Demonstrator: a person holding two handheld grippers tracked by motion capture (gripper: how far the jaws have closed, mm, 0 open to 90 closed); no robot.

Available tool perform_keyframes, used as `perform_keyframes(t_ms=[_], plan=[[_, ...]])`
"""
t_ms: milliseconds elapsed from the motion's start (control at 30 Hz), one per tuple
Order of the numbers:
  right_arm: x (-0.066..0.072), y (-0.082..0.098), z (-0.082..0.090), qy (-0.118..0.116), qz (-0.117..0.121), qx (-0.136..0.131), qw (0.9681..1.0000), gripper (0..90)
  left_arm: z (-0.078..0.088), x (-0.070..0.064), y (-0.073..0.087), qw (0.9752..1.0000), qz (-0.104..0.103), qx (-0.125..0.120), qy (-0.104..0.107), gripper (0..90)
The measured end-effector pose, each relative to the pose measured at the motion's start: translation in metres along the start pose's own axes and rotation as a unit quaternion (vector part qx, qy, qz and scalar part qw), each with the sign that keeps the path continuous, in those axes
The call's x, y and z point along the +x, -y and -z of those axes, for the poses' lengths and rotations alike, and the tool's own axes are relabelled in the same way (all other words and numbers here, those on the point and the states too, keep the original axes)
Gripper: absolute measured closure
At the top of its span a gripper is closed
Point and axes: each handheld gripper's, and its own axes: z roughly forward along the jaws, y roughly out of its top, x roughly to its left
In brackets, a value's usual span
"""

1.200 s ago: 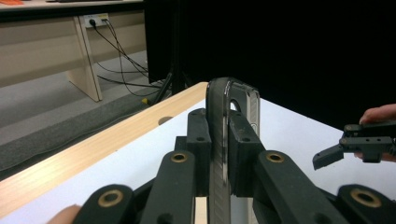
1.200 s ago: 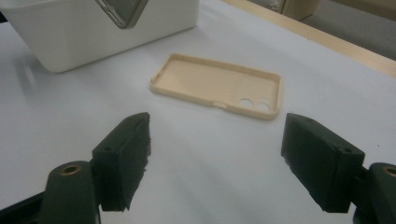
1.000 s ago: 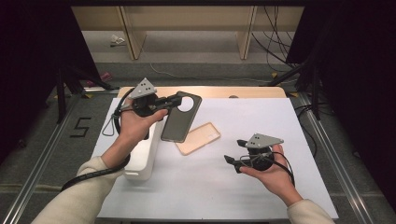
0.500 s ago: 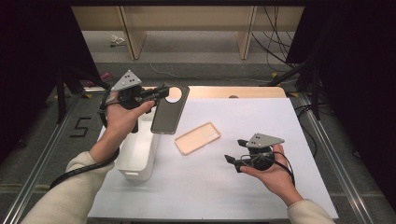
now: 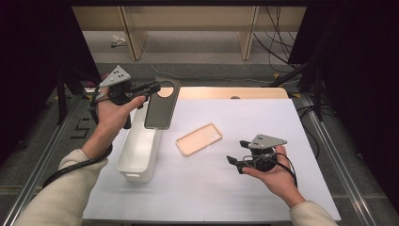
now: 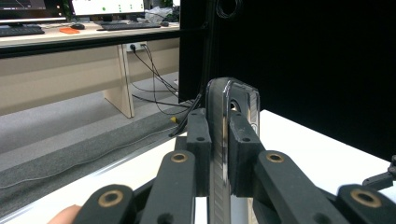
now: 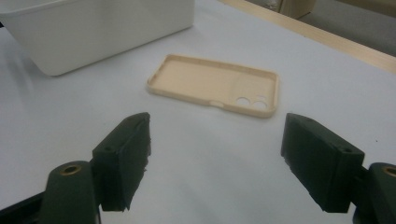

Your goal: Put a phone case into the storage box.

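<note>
Grip was firm at upper left: your left gripper (image 5: pixel 153 87) clamped the dark phone case (image 5: pixel 161 104) by its top edge, hanging over the white bin (image 5: pixel 136 150), probably for dropping in. The beige case (image 5: pixel 199 139) lay centre. Your right gripper (image 5: pixel 237 162) stood spread apart, empty. No writing was readable.

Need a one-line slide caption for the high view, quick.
Left gripper holds a dark phone case above the white bin; beige case lies nearby.
</note>
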Motion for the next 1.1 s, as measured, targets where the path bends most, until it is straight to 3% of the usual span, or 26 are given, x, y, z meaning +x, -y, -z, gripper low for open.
perform_keyframes(t_ms=[1100], plan=[[0.0, 0.001, -0.001, -0.003, -0.003, 0.004, 1.0, 25.0, 0.001, 0.035, 0.0, 0.9996, -0.003, -0.005, -0.026, 81.0]])
